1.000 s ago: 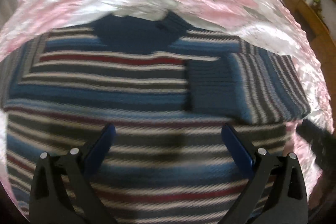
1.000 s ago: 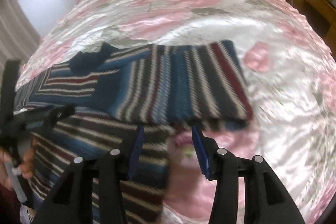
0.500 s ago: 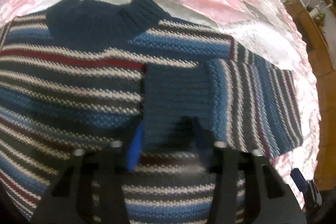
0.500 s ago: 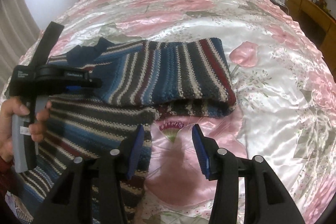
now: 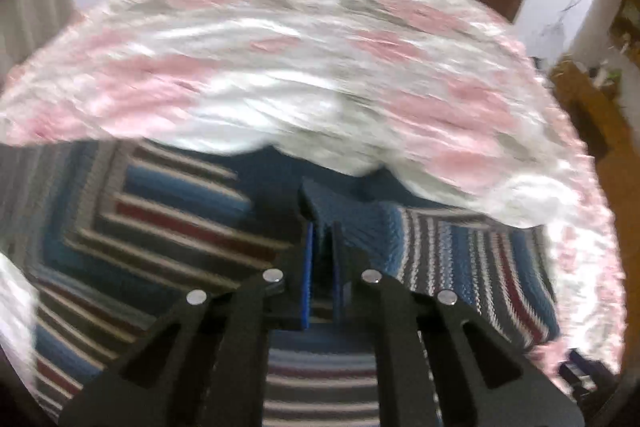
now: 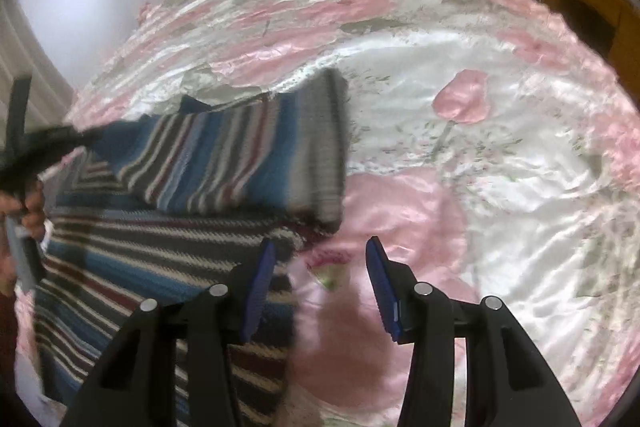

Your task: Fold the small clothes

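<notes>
Fingers of the left gripper were clamped on the folded sleeve's navy cuff of the striped knitted sweater near the bed's left edge, while the right gripper was held open just right of its hem.

one striped sweater, two grippers, seemingly one bedspread.

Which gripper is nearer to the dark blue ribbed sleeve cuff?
Left. The left gripper is shut on the dark blue ribbed sleeve cuff; the right gripper hangs open beside the sweater's edge.
</notes>
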The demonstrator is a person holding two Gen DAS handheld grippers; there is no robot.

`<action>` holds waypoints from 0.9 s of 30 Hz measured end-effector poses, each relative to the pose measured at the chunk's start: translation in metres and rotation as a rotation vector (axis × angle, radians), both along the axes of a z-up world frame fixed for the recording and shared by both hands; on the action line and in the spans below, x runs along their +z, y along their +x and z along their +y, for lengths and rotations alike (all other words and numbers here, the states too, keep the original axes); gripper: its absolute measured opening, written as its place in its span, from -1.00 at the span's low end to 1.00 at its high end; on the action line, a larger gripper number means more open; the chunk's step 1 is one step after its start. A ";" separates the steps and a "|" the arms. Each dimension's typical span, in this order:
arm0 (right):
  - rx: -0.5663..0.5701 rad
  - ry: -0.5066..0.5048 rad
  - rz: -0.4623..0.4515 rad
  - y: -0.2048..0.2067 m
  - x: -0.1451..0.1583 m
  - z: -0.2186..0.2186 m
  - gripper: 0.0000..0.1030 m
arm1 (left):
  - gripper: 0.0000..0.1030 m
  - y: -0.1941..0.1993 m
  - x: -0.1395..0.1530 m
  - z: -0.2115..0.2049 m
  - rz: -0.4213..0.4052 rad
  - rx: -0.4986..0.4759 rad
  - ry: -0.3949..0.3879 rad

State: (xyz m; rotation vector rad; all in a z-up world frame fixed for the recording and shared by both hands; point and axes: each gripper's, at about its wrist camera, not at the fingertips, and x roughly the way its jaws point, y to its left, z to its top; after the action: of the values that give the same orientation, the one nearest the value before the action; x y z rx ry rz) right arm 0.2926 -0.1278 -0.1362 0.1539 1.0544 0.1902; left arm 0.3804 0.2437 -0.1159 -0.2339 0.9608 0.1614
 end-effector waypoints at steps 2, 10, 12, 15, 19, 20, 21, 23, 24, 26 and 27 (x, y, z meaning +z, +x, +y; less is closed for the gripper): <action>-0.025 0.077 0.044 0.016 -0.006 -0.003 0.11 | -0.87 0.005 -0.008 0.020 0.023 0.024 0.032; -0.074 0.192 0.247 0.079 -0.052 0.006 0.07 | -0.81 0.002 -0.056 0.037 0.130 -0.006 0.087; -0.064 0.235 0.271 0.083 -0.057 0.007 -0.41 | -0.76 0.000 -0.066 0.039 0.141 -0.013 0.097; -0.066 0.181 0.271 0.076 -0.057 0.009 -0.49 | -0.62 -0.003 -0.074 0.042 0.151 -0.031 0.119; -0.071 0.150 0.277 0.069 -0.069 0.009 -0.50 | -0.33 -0.011 -0.074 0.052 0.150 -0.048 0.127; -0.077 0.156 0.283 0.070 -0.070 0.008 -0.48 | -0.29 -0.014 -0.069 0.058 0.149 -0.048 0.125; -0.078 0.157 0.279 0.070 -0.067 0.009 -0.46 | -0.27 -0.018 -0.063 0.064 0.140 -0.034 0.118; -0.092 0.117 0.251 0.067 -0.052 0.011 -0.23 | -0.31 -0.024 -0.049 0.074 0.116 -0.002 0.113; -0.095 0.066 0.216 0.063 -0.039 0.015 -0.20 | -0.31 -0.028 -0.038 0.079 0.090 0.009 0.108; -0.075 -0.003 0.127 0.054 -0.012 0.029 -0.20 | -0.30 -0.031 -0.024 0.078 0.061 0.005 0.098; -0.061 -0.002 0.109 0.052 -0.006 0.034 -0.20 | -0.28 -0.030 -0.020 0.074 0.058 -0.004 0.081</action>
State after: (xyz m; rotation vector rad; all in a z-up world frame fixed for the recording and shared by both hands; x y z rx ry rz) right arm 0.3444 -0.0936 -0.1418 0.1958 1.1566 0.1262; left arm 0.3504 0.3180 -0.1360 -0.1530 1.0098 0.2041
